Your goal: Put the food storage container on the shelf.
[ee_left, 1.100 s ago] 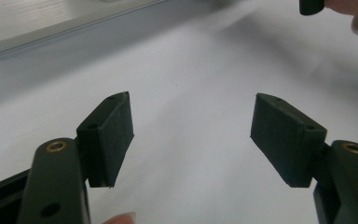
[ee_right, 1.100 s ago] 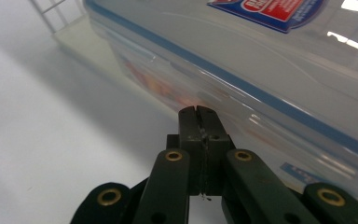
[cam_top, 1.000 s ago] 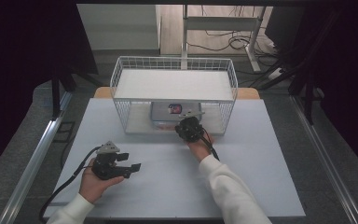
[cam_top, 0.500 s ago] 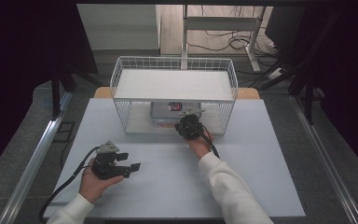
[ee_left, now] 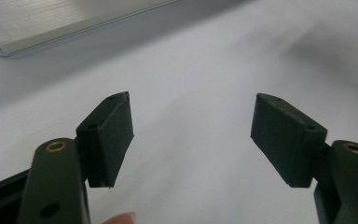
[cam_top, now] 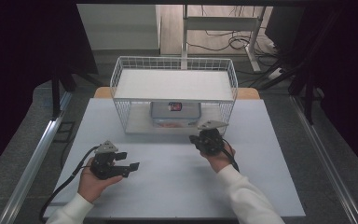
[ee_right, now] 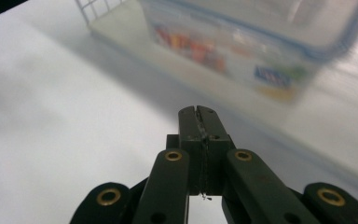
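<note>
A clear plastic container (cam_top: 175, 112) with a blue-edged lid and a printed label sits on the lower level of a white wire rack (cam_top: 175, 84) at the back of the table. In the right gripper view the container (ee_right: 242, 46) is blurred, just beyond my right gripper (ee_right: 198, 112). That right gripper (cam_top: 200, 137) is shut with nothing between its jaws and hovers in front of the rack. My left gripper (cam_top: 129, 160) rests at the front left of the table. Its jaws stand open and point right, and its pads (ee_left: 114, 135) frame bare table.
The white table top (cam_top: 168, 186) extends in front of the rack. A metal rail (cam_top: 32, 158) runs along the table's left side and shows as a bright strip (ee_left: 51, 23) in the left gripper view. Cables and a desk frame (cam_top: 223, 23) lie on the floor beyond.
My right gripper has drawn back from the rack's front, moving right and toward the person, still shut. The left gripper has stayed where it was.
</note>
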Available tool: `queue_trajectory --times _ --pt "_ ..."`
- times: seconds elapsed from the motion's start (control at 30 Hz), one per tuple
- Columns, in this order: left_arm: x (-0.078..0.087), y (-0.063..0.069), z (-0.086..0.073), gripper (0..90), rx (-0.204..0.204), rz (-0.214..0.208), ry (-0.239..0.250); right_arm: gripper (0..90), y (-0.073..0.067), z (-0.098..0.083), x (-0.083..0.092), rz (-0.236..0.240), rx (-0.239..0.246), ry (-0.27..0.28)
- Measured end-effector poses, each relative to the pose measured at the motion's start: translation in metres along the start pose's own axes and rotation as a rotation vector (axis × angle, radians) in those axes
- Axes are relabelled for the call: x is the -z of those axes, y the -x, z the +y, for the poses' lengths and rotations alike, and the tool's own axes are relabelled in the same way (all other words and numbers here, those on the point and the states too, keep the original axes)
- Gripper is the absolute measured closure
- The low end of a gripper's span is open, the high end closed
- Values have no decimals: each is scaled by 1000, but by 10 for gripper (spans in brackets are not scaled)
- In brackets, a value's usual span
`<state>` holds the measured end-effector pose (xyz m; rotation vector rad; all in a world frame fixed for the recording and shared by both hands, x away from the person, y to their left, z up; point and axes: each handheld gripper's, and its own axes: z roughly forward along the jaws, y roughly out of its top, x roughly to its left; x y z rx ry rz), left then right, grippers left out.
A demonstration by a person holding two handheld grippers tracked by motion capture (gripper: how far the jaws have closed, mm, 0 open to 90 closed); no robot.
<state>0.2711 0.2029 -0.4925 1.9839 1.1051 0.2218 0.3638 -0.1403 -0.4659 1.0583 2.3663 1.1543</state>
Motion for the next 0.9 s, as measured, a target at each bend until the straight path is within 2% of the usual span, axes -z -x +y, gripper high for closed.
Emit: queue_trajectory --times 0.17,0.2,0.33,0.4,0.53,0.57,0.6,0.63,0.67,0.7,0.73,0.77,0.9 --pt "-1 0 0 291 2 -5 -5 886 10 -37 44 18 -22 -5" --pt "-1 0 0 291 2 -5 -5 886 10 -37 44 18 -22 -5" --pt "-3 0 1 291 10 -12 -5 884 16 -57 71 36 -20 10" --pt "-3 0 1 291 11 -12 -8 883 19 -66 80 33 -17 20" --pt "-4 -1 1 290 15 -11 -7 840 22 -71 86 29 -20 27" --pt "-4 -1 1 290 15 -11 -7 805 22 -71 86 36 -18 34" --pt "-3 -1 1 290 15 -10 -7 714 21 -70 86 49 -5 50" --pt "-3 -1 1 289 13 -7 -7 487 18 -69 86 57 30 107" --pt "-3 -1 1 289 13 -7 -7 487 18 -69 86 57 30 107" --pt "-3 -1 1 286 10 -4 -10 369 16 -68 87 50 45 116" --pt "-3 -1 1 286 10 -4 -10 369 16 -68 87 50 45 116" --pt "-3 -1 0 285 6 -1 -13 319 18 -68 86 40 33 102" --pt "-2 0 0 282 8 -3 -8 294 22 -68 85 31 14 95"
